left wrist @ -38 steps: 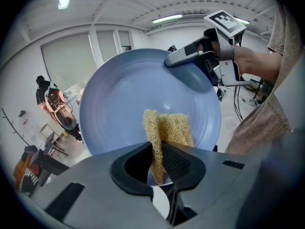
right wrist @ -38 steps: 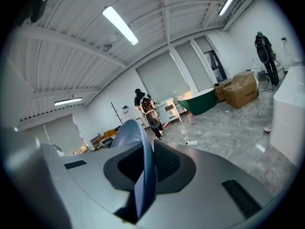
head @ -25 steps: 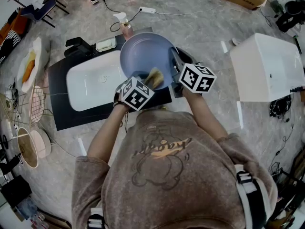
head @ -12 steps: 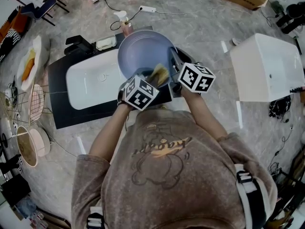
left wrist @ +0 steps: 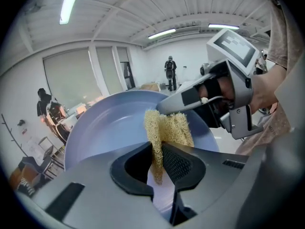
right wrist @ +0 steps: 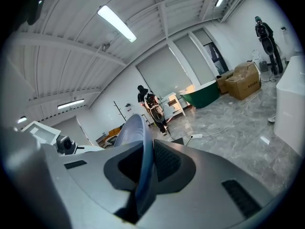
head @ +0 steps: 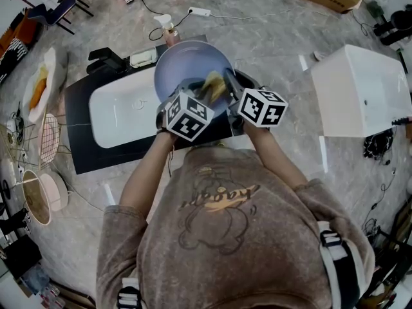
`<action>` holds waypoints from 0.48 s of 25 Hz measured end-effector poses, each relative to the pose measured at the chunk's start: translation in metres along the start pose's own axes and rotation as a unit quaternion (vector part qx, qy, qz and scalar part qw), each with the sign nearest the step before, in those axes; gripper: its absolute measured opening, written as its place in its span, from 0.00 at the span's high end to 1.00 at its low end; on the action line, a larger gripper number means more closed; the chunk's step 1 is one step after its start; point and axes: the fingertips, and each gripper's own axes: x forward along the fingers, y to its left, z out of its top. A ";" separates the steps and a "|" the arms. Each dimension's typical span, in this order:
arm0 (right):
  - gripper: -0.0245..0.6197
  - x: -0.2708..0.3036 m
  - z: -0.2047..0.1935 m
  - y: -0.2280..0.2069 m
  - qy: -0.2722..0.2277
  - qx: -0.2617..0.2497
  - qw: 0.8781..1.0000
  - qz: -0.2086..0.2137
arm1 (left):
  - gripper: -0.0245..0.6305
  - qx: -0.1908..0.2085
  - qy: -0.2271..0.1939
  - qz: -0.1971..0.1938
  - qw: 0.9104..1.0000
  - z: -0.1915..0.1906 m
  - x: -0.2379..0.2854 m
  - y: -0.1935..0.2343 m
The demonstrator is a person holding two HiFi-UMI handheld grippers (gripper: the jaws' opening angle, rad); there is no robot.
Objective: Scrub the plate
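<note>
A pale blue plate (head: 183,66) is held tilted over the white sink (head: 122,118). My right gripper (head: 233,84) grips its right rim, and its jaws are closing on that rim; in the right gripper view the plate (right wrist: 132,128) runs edge-on between the jaws of the right gripper (right wrist: 145,168). My left gripper (head: 203,94) is shut on a yellow fibrous sponge (head: 214,84) that lies against the plate's face. In the left gripper view the sponge (left wrist: 167,128) rises from the jaws of the left gripper (left wrist: 159,159) onto the plate (left wrist: 105,123), beside the right gripper (left wrist: 167,108).
The sink sits in a black counter (head: 84,153) with a tap (head: 106,60) and a soap bottle (head: 168,34) at its far edge. A white tub (head: 364,89) stands to the right. Racks and bowls (head: 45,172) lie on the floor at left.
The plate and both grippers have shifted a little left and away from me. The sponge has slid upward across the plate's face.
</note>
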 end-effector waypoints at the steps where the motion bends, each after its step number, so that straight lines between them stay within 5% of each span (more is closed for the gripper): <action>1: 0.91 0.000 -0.001 0.000 0.001 -0.001 1.000 0.001 | 0.86 0.000 0.000 0.004 1.000 0.001 0.000 0.005; 12: 0.92 0.002 -0.009 0.008 0.013 -0.006 1.000 0.017 | 0.86 -0.034 -0.009 0.051 0.998 0.006 -0.008 0.059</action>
